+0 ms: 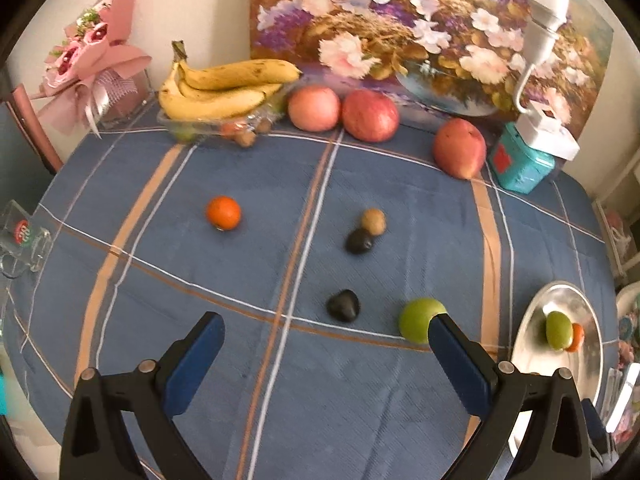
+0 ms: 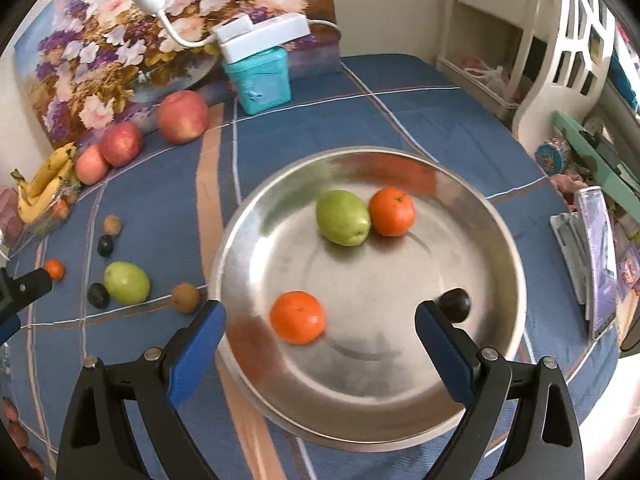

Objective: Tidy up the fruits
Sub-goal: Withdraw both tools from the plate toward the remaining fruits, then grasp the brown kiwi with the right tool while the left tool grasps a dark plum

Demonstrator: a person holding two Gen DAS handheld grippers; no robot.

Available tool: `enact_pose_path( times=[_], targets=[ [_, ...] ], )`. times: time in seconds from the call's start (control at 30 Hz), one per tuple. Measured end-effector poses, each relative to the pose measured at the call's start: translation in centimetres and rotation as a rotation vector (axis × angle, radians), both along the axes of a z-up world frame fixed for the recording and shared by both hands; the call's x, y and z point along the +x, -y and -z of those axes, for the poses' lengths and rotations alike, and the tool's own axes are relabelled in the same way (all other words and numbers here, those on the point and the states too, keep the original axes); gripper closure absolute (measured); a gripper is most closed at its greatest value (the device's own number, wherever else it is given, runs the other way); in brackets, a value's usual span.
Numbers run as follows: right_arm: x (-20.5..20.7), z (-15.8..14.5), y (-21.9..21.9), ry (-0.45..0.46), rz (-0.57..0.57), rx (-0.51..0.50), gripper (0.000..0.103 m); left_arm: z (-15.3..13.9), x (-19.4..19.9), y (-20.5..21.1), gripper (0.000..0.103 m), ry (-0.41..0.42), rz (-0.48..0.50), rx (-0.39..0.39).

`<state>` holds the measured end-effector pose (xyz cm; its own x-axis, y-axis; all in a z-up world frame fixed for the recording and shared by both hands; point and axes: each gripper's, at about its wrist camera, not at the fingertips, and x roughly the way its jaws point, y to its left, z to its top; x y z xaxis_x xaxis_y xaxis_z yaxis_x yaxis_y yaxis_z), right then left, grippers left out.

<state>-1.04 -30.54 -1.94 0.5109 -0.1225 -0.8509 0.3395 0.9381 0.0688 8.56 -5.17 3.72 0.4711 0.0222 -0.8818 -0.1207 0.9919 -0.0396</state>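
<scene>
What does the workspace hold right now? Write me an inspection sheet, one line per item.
Surface: blue plaid tablecloth.
Job's things: metal plate holds a green fruit, two oranges and a dark fruit. Loose on the cloth: small orange, green fruit, two dark fruits, brown fruit, three apples, bananas.
Clutter: teal tin, glass mug, pink bouquet.
Grippers: left gripper open, empty; right gripper open over the plate.
Cables: white lamp cord.
Surroundings: floral painting, white shelf.
</scene>
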Motion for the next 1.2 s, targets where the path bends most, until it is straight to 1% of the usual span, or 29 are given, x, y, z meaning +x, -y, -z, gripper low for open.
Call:
enact_pose_path(
  times=[0.1,0.27,0.33,0.47,0.5,0.63,0.7,0.77,0.9,0.97,1.03,1.2],
  targets=[
    [0.3,0.4,-0.5,-0.004,-0.01,0.024,0.007,0.2,0.4,-0.5,0.0,-0.011,-0.019,0.029],
    [0.5,0.8,-1.6,-0.01,-0.04,-0.007,0.008,1.0,0.9,-1.7,0.0,-0.045,-0.043,0.038],
    [0.5,0.9,-1.9,0.0,-0.052,-0.007,0.008,1.6,1.2,-2.3,0.0,-0.068,-0.043,0.065],
    [0.8,0.6,-2.9,0.019,-0.079,-0.016,0.008,2.4,1.4,-3.7,0.0,-0.069,-0.06,0.107],
    [0.9,0.5,-3.1,0.021,-0.085,-0.019,0.008,2.5,1.5,-4.2,0.0,-0.068,-0.069,0.101],
    [1.6,0.1,-4.7,0.03,-0.112,-0.029,0.007,2.2,1.7,-6.5,0.0,-0.045,-0.106,0.018],
    [1.9,-0.3,-5.3,0.044,-0.125,-0.027,0.007,1.9,1.8,-7.5,0.0,-0.032,-0.116,-0.009],
    [2.3,-0.7,-6.0,0.064,-0.149,0.0,0.007,1.7,2.0,-8.2,0.0,-0.02,-0.119,-0.033],
    [3.2,-1.4,-7.5,0.087,-0.193,0.022,0.007,1.2,2.4,-9.2,0.0,-0.002,-0.127,-0.072],
    [3.7,-1.7,-8.2,0.102,-0.223,0.055,0.008,1.1,2.4,-9.4,0.0,0.003,-0.12,-0.078],
    [4.1,-1.7,-9.1,0.099,-0.249,0.065,0.008,1.1,2.6,-9.1,0.0,0.004,-0.099,-0.081],
    [4.8,-0.7,-10.9,0.051,-0.282,0.005,0.008,1.8,3.0,-7.9,0.0,-0.018,-0.043,-0.112]
  ],
)
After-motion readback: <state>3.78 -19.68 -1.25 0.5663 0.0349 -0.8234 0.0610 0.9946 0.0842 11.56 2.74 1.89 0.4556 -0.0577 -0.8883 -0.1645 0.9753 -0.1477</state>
